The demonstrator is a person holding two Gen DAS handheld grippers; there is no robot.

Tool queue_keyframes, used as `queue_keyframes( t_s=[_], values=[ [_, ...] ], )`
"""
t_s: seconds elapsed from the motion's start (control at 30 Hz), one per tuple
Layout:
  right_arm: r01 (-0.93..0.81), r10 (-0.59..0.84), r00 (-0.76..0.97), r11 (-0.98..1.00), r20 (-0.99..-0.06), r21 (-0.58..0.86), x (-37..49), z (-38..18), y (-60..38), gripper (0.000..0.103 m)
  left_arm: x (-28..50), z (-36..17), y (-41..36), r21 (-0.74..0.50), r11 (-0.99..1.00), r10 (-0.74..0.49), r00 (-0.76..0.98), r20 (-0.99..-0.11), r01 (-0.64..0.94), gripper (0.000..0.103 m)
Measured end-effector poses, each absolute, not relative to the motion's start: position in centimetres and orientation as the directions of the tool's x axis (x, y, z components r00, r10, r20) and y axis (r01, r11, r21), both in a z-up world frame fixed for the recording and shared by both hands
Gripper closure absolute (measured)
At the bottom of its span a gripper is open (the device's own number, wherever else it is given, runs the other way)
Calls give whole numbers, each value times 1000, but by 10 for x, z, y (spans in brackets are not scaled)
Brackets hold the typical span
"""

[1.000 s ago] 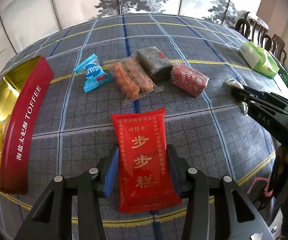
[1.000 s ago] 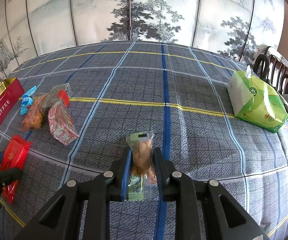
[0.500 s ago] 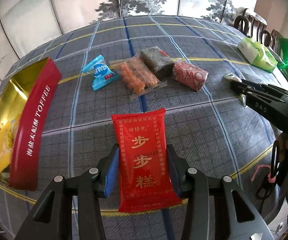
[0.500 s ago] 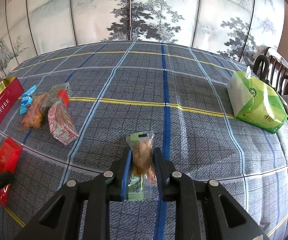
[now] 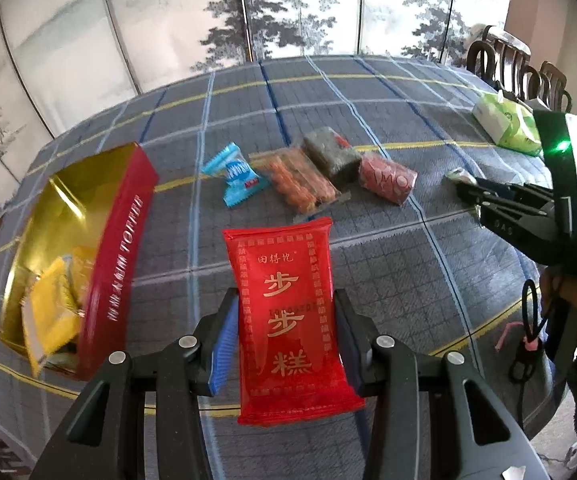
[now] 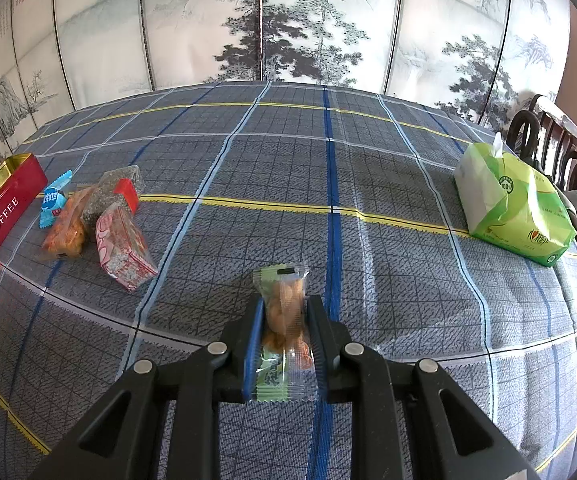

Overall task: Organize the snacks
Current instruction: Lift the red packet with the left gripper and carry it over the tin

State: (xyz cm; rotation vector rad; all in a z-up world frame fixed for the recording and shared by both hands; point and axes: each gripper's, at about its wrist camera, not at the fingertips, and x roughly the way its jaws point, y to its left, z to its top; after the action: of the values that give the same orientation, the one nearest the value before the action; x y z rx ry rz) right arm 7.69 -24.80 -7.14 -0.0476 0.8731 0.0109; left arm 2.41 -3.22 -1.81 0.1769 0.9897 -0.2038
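My left gripper (image 5: 284, 312) is shut on a red snack packet (image 5: 288, 312) with gold characters, held above the checked tablecloth. To its left lies the open red toffee tin (image 5: 128, 248) with a gold lining and yellow packets (image 5: 52, 312) inside. My right gripper (image 6: 286, 316) is shut on a small clear-and-green snack packet (image 6: 284, 308) low over the cloth. On the table lie a blue candy (image 5: 234, 174), an orange snack pack (image 5: 296, 184), a dark bar (image 5: 330, 154) and a red-and-white patterned pack (image 5: 386, 178).
A green tissue pack (image 6: 516, 208) sits at the table's right side. Dark wooden chairs (image 6: 556, 148) stand beyond it. A painted folding screen (image 6: 288, 20) closes off the back. The right gripper (image 5: 528, 216) and the hand holding it show at the left wrist view's right edge.
The left gripper has risen with the red packet and shifted, so the toffee tin's gold inside shows more fully. The right gripper and its packet have stayed still.
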Motion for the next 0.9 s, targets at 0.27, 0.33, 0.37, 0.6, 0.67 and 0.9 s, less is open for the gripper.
queue_keyframes(
  t_s=[0.27,0.33,0.37,0.6,0.67,0.9],
  values=[
    [-29,-11,642,999,-766,-39,77,-71,-248,80,29,10,4,62,974,-73,567,-820,216,62],
    [-29,-11,642,999,-766,-39,77,-71,-247,80,31,18,18,72,977,-60,582,-811,200,62],
    [-29,-11,642,999,-766,-39,77,-71,-247,80,32,22,27,85,979,-43,592,-805,187,62],
    [-29,-12,643,999,-766,-40,77,-72,-247,80,43,33,87,134,986,48,613,-789,95,62],
    [-29,-12,642,999,-766,-40,77,-72,-247,80,47,32,106,146,987,78,612,-787,62,62],
    [-29,-13,642,999,-766,-41,77,-71,-247,80,61,15,158,153,988,133,563,-816,-12,62]
  ],
)
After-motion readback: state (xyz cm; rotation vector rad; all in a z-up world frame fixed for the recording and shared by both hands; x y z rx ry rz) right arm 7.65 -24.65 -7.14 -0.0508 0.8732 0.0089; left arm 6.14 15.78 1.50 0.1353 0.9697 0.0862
